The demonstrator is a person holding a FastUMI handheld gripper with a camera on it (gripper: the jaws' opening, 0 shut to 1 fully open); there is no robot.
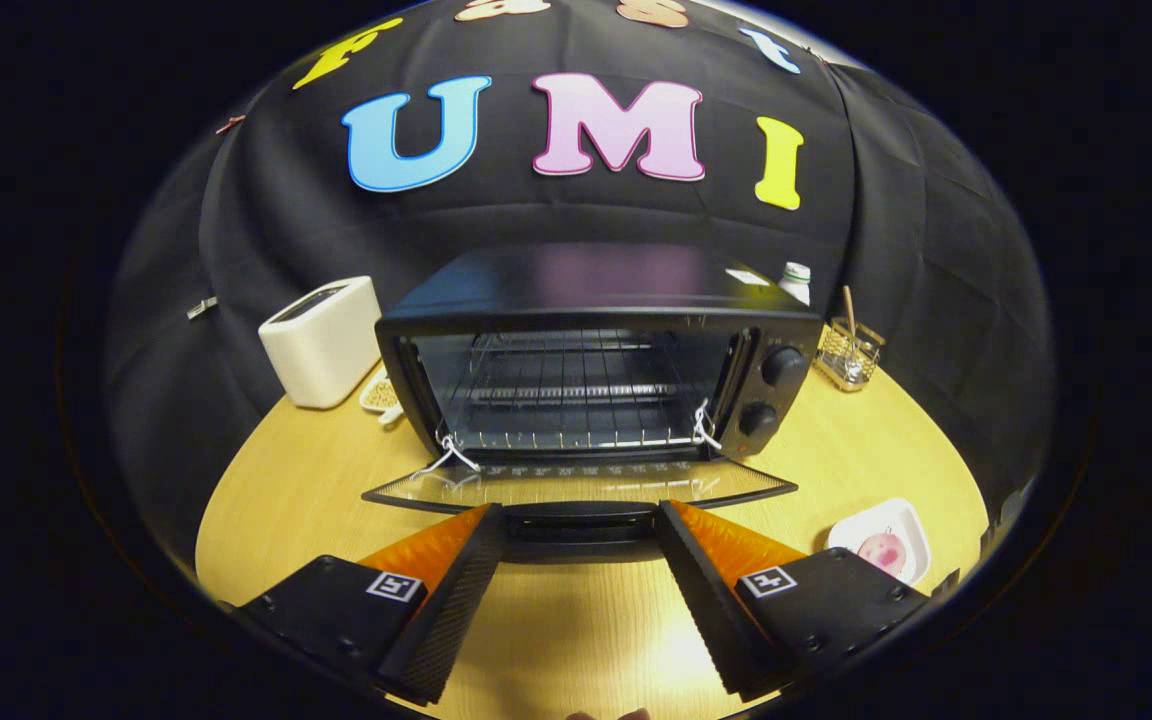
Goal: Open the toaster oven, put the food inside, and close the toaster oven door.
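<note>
The black metal toaster oven (596,360) sits on the round wooden counter (836,470), its glass door (576,487) folded down flat. The fingers (581,520) are spread wide, empty, by the door's handle. Pink food (882,550) waits on a white square plate (908,520) beside them.

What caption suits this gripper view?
Open gripper at the lowered glass door of the black toaster oven; pink food on white dish waits.

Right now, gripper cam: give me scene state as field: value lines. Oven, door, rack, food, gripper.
oven: black toaster oven on wooden table, straight ahead of the fingers
door: door folded down flat, open; its handle edge lies between the fingertips
rack: wire rack inside, nothing on it
food: pink item on white plate, beside the right-hand finger, not yet loaded
gripper: gripper open, holding nothing
task stage: door opened; food still to pick
</note>
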